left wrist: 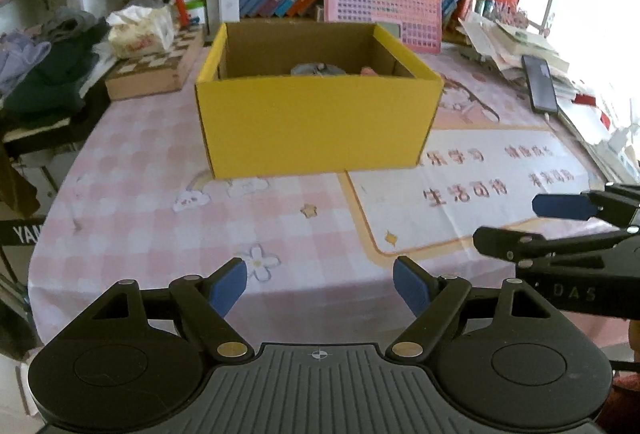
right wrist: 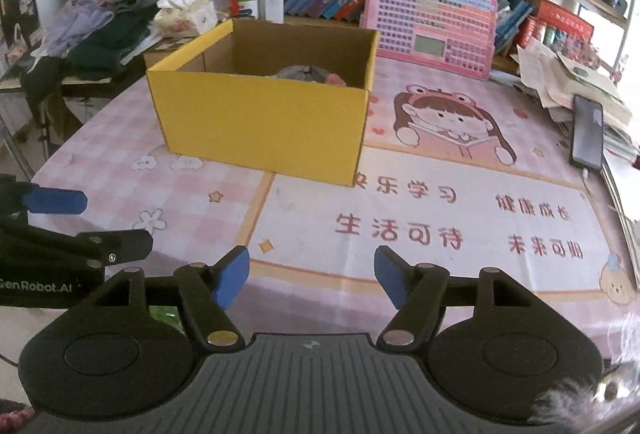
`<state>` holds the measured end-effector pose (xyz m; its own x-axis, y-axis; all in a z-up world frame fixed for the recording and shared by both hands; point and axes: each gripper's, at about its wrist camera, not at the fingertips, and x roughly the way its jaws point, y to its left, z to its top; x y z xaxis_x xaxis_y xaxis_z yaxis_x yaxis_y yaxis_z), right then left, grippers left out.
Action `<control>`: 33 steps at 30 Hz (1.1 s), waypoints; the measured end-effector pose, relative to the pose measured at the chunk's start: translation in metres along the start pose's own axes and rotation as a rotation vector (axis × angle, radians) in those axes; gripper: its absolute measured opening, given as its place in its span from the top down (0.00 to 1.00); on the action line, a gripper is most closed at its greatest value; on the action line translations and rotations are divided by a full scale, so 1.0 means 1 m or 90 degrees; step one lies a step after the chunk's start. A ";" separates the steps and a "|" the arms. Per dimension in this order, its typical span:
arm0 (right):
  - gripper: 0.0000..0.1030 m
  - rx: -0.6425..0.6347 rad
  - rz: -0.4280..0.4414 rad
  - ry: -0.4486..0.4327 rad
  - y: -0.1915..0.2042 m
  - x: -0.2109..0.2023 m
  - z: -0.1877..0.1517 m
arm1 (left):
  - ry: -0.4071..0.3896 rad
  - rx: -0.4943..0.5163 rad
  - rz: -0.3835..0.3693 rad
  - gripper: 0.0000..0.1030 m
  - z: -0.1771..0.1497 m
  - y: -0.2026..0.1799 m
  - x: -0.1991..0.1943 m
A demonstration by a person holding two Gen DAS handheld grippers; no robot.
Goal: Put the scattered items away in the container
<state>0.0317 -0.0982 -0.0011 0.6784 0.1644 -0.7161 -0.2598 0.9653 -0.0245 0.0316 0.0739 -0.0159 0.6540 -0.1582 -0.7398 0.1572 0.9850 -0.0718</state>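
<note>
Left tool (left wrist: pixel 320 284) gapes empty; yellow box (left wrist: pixel 316 122) holds something grey, perhaps.

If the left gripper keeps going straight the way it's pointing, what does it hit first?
Probably the bare tablecloth short of the yellow box. The left gripper is open, empty and tilted down; depth is hard to judge.

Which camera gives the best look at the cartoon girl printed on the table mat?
The right wrist view: the cartoon girl shows whole, right of the yellow box. In the left wrist view the yellow box hides most of her, leaving only a blurred sliver by its right edge.
</note>
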 end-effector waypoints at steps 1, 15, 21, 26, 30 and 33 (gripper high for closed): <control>0.34 0.003 -0.002 0.001 -0.001 -0.001 -0.002 | 0.008 0.005 -0.002 0.20 -0.002 -0.003 0.001; 0.23 0.010 0.002 0.021 -0.002 -0.001 -0.012 | 0.021 0.004 0.006 0.06 -0.014 -0.009 -0.004; 0.22 0.009 0.002 0.016 -0.001 -0.003 -0.012 | 0.017 -0.001 0.006 0.04 -0.014 -0.006 -0.005; 0.22 0.007 0.002 0.015 0.000 -0.003 -0.011 | 0.018 -0.008 0.006 0.03 -0.015 -0.003 -0.005; 0.22 0.005 0.002 0.015 0.002 -0.003 -0.010 | 0.016 -0.011 0.008 0.03 -0.015 -0.002 -0.005; 0.22 0.004 0.001 0.015 0.003 -0.003 -0.009 | 0.016 -0.012 0.007 0.03 -0.014 -0.001 -0.006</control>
<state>0.0225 -0.0975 -0.0055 0.6613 0.1619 -0.7324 -0.2566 0.9664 -0.0180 0.0171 0.0746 -0.0213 0.6369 -0.1460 -0.7570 0.1364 0.9878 -0.0757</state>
